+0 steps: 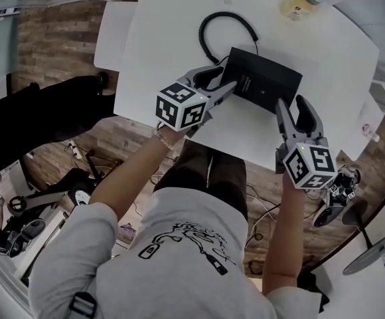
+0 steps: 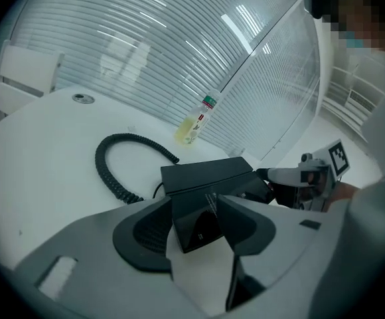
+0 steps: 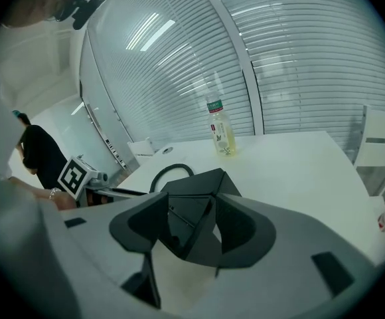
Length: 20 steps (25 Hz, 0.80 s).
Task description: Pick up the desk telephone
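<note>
My left gripper (image 1: 227,77) and right gripper (image 1: 290,105) both stand wide open. The phone (image 1: 265,82) lies on the table (image 1: 172,38) between them, with one near corner inside each pair of jaws.

**Clearances round the desk telephone (image 1: 262,82) on the white table (image 1: 172,45)**

We list the set's left flank as taken by the left gripper (image 1: 227,80) and its near right corner by the right gripper (image 1: 291,105), each with jaws apart astride a corner of the casing. Between them the near table edge lies bare. Behind the set, the coiled cord (image 1: 209,35) loops across the far left approach (lying flat on the top). The bottle (image 1: 303,0) stands near the far right rim, well apart. We record the table's left half as open surface.
</note>
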Available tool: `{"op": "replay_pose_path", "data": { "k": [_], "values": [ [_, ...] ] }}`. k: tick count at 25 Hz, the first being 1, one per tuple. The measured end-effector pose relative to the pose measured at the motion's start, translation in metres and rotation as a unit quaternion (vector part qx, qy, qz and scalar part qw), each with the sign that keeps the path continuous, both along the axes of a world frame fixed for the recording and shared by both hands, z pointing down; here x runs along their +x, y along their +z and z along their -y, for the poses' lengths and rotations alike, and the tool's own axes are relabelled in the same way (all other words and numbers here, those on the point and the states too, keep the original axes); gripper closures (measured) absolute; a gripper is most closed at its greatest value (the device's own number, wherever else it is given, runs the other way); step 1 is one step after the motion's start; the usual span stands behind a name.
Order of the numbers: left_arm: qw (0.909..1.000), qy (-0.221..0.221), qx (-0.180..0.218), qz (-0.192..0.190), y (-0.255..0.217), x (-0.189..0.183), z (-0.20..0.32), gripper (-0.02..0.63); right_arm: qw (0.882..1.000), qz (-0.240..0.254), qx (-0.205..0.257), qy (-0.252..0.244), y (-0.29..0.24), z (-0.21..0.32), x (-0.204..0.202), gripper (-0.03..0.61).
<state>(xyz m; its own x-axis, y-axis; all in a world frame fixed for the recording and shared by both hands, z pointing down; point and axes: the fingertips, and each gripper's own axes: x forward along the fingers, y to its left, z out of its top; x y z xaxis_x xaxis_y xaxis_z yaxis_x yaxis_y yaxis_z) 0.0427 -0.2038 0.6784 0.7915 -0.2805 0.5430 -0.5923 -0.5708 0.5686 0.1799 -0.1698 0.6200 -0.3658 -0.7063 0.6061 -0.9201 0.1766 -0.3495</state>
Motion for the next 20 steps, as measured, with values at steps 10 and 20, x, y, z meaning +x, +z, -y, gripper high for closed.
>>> {"op": "replay_pose_path", "data": {
  "k": [10, 20],
  "values": [
    [0.9993, -0.007, -0.036, 0.009, 0.016, 0.004, -0.001, 0.4, 1.0, 0.013, -0.026, 0.007, 0.021, 0.0, 0.003, 0.38],
    [0.999, 0.0, -0.042, 0.016, 0.02, 0.005, -0.001, 0.405, 0.998, 0.03, -0.045, 0.011, 0.029, -0.002, 0.003, 0.382]
  ]
}}
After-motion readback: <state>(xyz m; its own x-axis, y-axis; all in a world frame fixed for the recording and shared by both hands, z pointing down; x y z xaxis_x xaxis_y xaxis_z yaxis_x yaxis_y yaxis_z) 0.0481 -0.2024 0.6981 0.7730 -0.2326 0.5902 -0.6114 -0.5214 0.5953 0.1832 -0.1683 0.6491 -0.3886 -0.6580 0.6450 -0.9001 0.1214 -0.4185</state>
